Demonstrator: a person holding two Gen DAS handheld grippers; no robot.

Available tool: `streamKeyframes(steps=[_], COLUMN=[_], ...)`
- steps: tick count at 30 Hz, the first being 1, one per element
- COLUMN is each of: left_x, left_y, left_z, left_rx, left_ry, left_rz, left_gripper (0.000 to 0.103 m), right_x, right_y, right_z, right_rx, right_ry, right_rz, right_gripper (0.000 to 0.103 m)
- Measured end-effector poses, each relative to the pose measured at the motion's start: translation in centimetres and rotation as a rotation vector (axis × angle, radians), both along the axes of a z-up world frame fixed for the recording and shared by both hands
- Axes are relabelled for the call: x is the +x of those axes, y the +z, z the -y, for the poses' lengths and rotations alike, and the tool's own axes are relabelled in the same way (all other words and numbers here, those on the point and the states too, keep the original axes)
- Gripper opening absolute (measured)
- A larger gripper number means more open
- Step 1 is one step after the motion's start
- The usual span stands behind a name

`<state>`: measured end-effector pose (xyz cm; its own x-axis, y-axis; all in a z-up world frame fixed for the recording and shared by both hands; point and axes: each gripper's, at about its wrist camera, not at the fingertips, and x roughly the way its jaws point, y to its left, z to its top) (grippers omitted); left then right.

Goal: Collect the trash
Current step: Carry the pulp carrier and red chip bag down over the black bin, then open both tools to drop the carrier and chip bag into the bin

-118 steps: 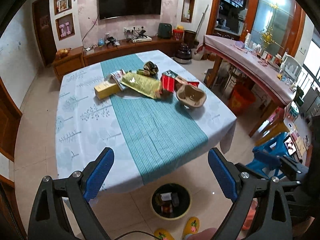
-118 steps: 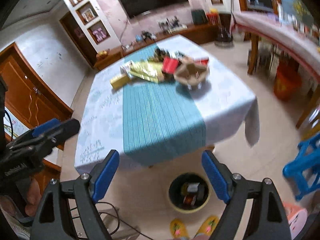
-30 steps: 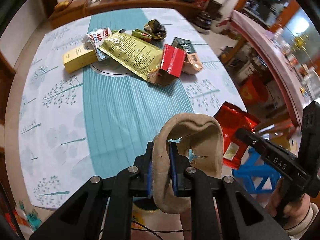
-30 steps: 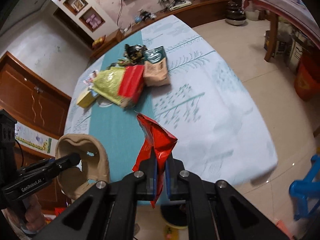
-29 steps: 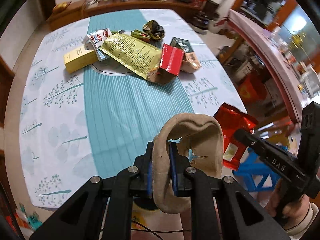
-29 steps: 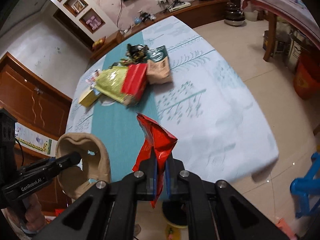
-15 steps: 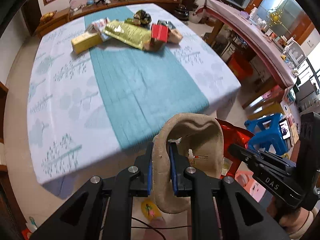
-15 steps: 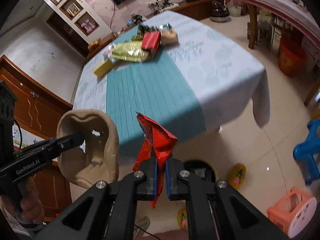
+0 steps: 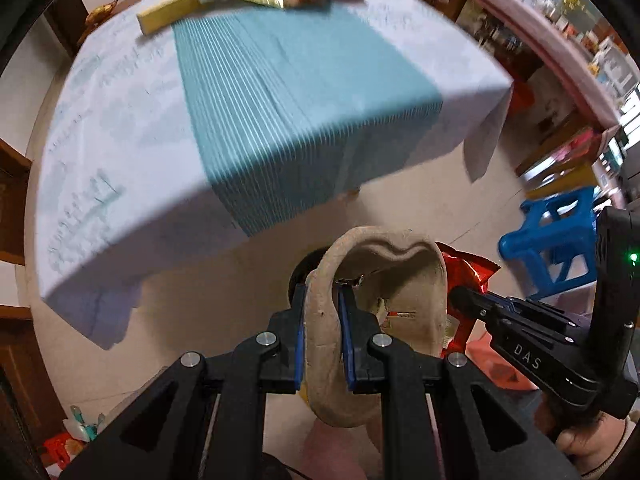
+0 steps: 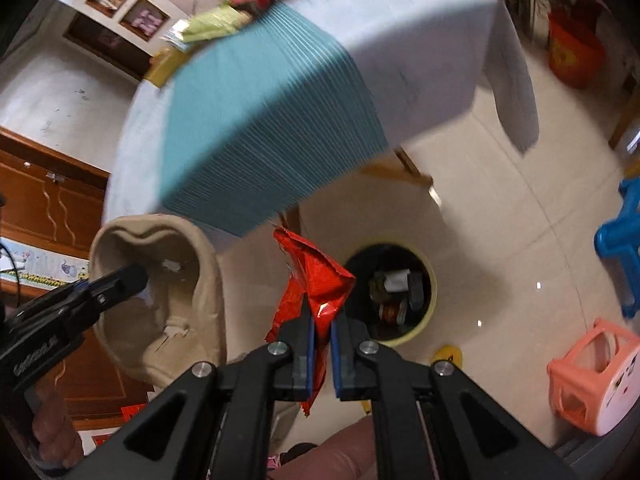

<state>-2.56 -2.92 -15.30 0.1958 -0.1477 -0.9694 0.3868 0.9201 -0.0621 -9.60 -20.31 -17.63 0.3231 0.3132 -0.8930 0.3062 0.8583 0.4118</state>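
Right wrist view: right gripper (image 10: 320, 330) clamps one red wrapper (image 10: 316, 280) above one bin (image 10: 430, 308), while left gripper (image 9: 322, 344) pinches one tan pulp tray (image 9: 384, 276).

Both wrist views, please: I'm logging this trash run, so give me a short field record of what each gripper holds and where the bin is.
left gripper: shut on the rim of the tan pulp tray
right gripper: shut on the red foil wrapper
trash bin: on the floor by the table edge, open, already holding trash
table: more wrappers and a yellow box at its far end
step left: nothing dropped yet
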Motion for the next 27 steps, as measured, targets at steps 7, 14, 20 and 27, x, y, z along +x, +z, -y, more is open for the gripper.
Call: streamKeyframes(steps=[7,14,20,27], left_x=[-0.3,0.4,0.4,0.6], left_y=[-8.9,-16.2,-20.9,-24.6], left_z=[2.7,4.7,5.2,4.6], left_rx=[0.071,0.1,0.108,0.132], left_ry=[0.0,0.007,0.02,0.03], left_rz=[-0.054,-0.088,-0.14,-0.163], left_gripper=[0.012,0.013,0.013,0.013], right_x=[-1.1,-1.3,-1.2,-0.9], right_y=[-9.4,-15.8,-19.4,-21.7], right_z=[1.5,3.1,4.1,4.4], right_rx=[0.026,0.028,0.038,0.051], right_ry=[-0.039,-0.082,-0.117,-0.121], right_rz=[-0.092,-0.126,-0.147,-0.16], right_gripper=[0.006,0.006,0.006,0.006])
